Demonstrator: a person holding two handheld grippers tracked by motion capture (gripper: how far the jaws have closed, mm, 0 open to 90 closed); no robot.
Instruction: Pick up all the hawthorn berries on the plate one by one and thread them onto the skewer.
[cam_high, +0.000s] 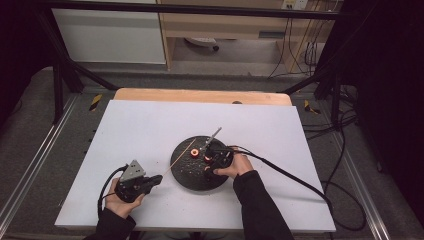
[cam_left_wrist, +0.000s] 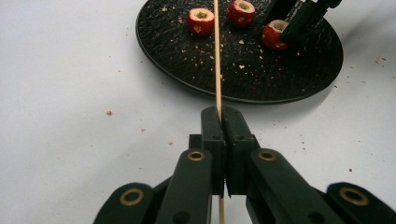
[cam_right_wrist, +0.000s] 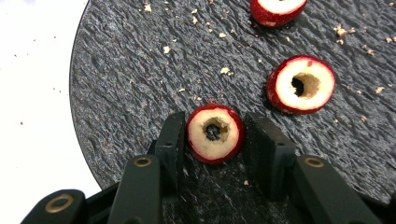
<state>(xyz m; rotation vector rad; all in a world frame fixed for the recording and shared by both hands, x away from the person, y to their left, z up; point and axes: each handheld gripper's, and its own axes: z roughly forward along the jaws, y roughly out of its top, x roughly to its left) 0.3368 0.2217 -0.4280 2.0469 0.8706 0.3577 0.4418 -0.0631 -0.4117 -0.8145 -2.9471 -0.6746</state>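
**A:** What did the tools have hold of?

**B:** The left gripper (cam_left_wrist: 220, 122) had its jaws pressed together on a thin wooden skewer (cam_left_wrist: 217, 60), which ran forward over the near rim of a round black plate (cam_left_wrist: 173, 70). The right gripper (cam_right_wrist: 214, 135) stood over the plate with a cored red fruit (cam_right_wrist: 215, 133) between its pads. The left pad touched the fruit's skin; a slim gap seemed to remain at the right one, so no firm grip yet.

**B:** Two more cored fruits (cam_right_wrist: 302, 84) lay farther back on the plate, among crumbs, on a white table (cam_high: 140, 135).

**A:** What might have gone wrong?

**B:** In my judgement, a hard squeeze could have split the hollow fruit, or an uneven one rolled it away. A skewer missing the hole could have bent or snapped.
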